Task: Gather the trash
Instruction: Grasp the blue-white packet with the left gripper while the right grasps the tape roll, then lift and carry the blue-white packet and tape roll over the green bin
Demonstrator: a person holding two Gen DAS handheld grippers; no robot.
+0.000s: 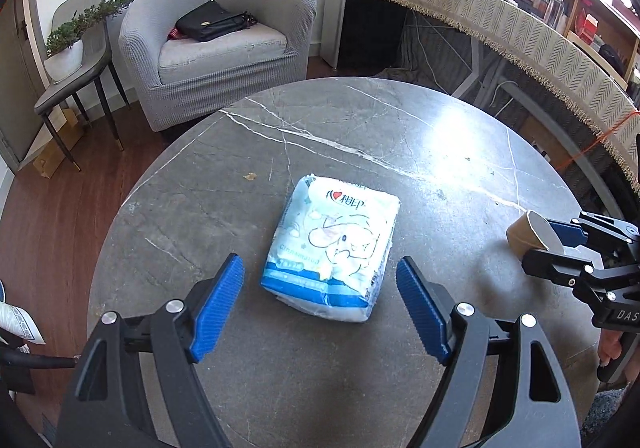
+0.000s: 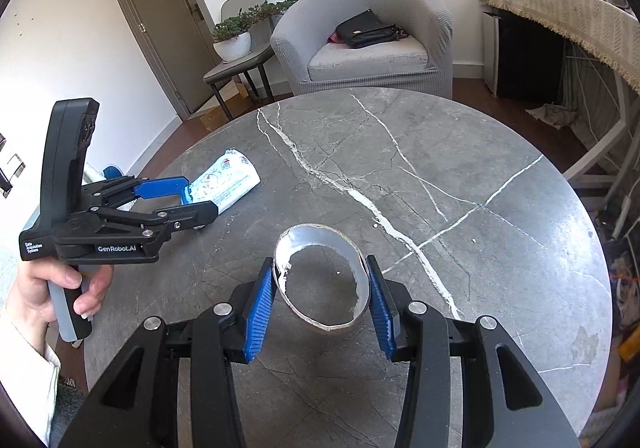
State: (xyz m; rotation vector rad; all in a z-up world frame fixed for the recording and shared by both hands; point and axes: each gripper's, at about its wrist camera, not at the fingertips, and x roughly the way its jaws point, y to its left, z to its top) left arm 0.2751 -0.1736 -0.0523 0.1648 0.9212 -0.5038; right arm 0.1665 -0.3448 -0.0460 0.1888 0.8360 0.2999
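On the round marble worktop (image 1: 360, 120): tissue pack (image 1: 334, 248), lying flat near its middle.
Left gripper (image 1: 320, 306): fingers spread wide, flanking the pack's near end, apart from it.
Right gripper (image 2: 320, 306): fingers pinching a paper cup (image 2: 322, 280).

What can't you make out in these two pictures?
- Trash bin: in neither view.
- Paper cup: bottom cut away; right wrist view looks straight through it.
- Tissue pack: near end hidden behind the left gripper in the right wrist view.
- Shelf items: small, glare-washed, left wrist view.
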